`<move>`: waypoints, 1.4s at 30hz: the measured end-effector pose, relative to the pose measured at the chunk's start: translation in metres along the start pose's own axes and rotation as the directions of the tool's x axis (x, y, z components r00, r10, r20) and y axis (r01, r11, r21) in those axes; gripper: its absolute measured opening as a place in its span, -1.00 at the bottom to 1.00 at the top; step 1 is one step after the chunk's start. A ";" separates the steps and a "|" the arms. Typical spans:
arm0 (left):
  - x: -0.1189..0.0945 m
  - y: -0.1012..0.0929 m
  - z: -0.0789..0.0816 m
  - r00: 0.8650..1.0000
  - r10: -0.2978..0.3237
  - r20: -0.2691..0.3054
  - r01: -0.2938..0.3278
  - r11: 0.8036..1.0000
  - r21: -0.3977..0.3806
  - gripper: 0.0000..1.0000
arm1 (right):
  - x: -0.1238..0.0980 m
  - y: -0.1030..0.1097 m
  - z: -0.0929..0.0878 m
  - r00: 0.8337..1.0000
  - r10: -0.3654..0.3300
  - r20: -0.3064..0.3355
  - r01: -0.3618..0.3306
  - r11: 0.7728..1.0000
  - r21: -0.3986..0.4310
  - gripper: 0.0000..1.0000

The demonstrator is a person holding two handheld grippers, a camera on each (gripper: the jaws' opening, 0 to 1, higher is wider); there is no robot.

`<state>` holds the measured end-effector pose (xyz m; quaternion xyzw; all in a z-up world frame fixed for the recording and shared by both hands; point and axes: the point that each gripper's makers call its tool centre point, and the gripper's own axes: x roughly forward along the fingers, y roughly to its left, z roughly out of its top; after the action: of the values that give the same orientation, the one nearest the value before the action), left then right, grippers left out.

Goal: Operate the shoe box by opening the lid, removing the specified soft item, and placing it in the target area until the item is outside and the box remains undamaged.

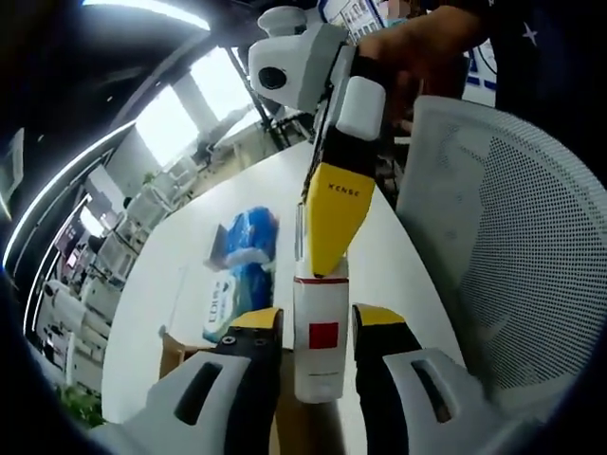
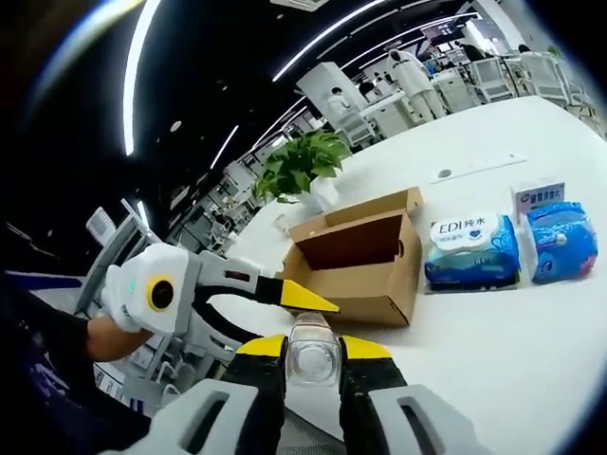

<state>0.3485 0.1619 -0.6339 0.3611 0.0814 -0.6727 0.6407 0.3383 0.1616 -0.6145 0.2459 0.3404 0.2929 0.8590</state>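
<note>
**Box open, bottle between both grippers**

The box [image 2: 365, 261] sits open on the white table [image 2: 512, 351], lid flap up, near a potted plant [image 2: 302, 161]. Beside it lie blue wipe packs [image 2: 472, 251]. The right gripper [image 2: 311, 353] pinches a small clear bottle [image 2: 311, 358] by its end. The left gripper [image 1: 318, 327] has its jaws spread around the bottle's white body [image 1: 320, 341]. A mesh chair [image 1: 512, 246] stands alongside.
</note>
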 end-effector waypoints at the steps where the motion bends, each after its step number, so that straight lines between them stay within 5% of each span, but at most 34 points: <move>1: -0.001 0.001 0.001 1.000 -0.001 0.010 0.001 1.000 -0.016 -0.39 | 0.000 0.000 0.000 1.000 0.000 -0.004 0.000 1.000 -0.006 -0.68; 20: -0.017 0.007 -0.008 1.000 -0.008 0.016 0.011 0.979 -0.203 -0.04 | -0.002 0.008 0.008 0.998 0.013 -0.065 -0.025 0.982 -0.186 -0.68; 42: -0.040 0.024 -0.015 0.996 0.078 0.052 -0.050 0.911 -0.409 0.32 | -0.013 0.001 0.036 0.980 -0.029 -0.197 -0.069 0.878 -0.473 -0.68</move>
<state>0.3726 0.1984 -0.6128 0.1994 0.1862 -0.6314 0.7259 0.3566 0.1458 -0.5852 -0.0004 0.3389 0.3997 0.8517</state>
